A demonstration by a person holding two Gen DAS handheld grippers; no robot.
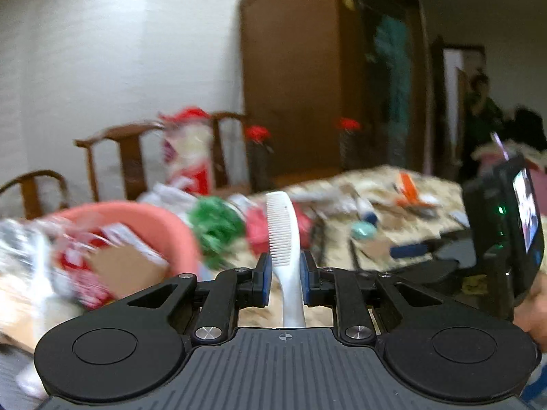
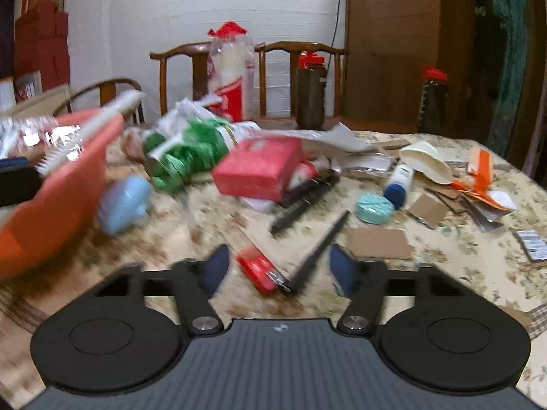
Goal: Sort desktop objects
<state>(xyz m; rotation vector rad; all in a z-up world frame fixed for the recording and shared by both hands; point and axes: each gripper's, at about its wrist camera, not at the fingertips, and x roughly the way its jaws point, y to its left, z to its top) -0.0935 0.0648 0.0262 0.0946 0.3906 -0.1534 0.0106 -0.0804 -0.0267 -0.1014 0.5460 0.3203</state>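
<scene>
Was cluttered nearly to every bench [image 2: 478,266] edge, with bare cloth only just ahead of the right hand-held gripper [image 2: 278,268]. Stood wide apart there, pads gripping nothing, a red packet [image 2: 258,270] and black comb [image 2: 319,242] lying between them. Held a white comb [image 1: 283,235] upright in the narrow left hand-held gripper [image 1: 285,273], with the coral basin [image 1: 160,225] at ten o'clock.

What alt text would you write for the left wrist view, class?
The left tool grips a white comb upright by its handle, above a cluttered floral-clothed table. A pink basin full of packets sits at left; wooden chairs stand behind.
</scene>
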